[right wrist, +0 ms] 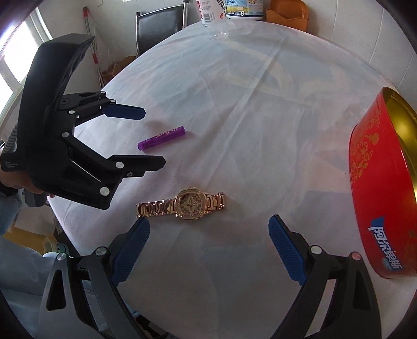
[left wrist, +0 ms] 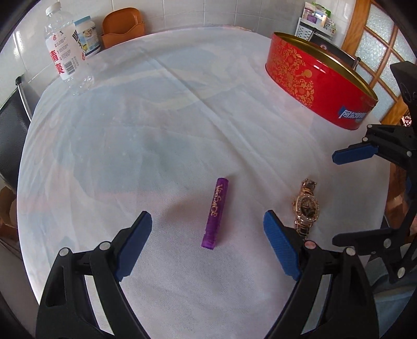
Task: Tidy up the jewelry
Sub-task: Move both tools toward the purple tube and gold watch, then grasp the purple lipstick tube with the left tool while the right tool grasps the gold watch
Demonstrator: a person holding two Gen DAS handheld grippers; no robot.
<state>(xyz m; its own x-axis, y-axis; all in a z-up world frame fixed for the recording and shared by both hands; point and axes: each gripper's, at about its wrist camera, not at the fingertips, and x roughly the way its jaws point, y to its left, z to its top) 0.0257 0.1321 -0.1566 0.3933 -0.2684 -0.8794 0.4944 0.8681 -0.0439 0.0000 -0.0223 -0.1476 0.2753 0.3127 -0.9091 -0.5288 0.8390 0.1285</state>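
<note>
A purple tube with gold lettering [left wrist: 214, 212] lies on the white tablecloth, just ahead of and between the blue pads of my left gripper [left wrist: 207, 224], which is open and touches nothing. A gold watch with a jewelled face [left wrist: 307, 207] lies to the tube's right. In the right wrist view the watch [right wrist: 186, 203] lies flat just beyond my open right gripper [right wrist: 208, 229], nearer its left finger. The tube [right wrist: 161, 138] sits farther left, below the left gripper [right wrist: 153, 137]. A red round tin [left wrist: 316, 78] with gold patterns stands open at the right [right wrist: 378, 187].
A clear water bottle [left wrist: 62, 44], a white tub [left wrist: 87, 35] and an orange holder [left wrist: 122, 24] stand at the table's far edge [left wrist: 182, 30]. A black chair [right wrist: 159, 28] stands behind the table. A light-blue sleeve [right wrist: 18, 260] shows at the lower left.
</note>
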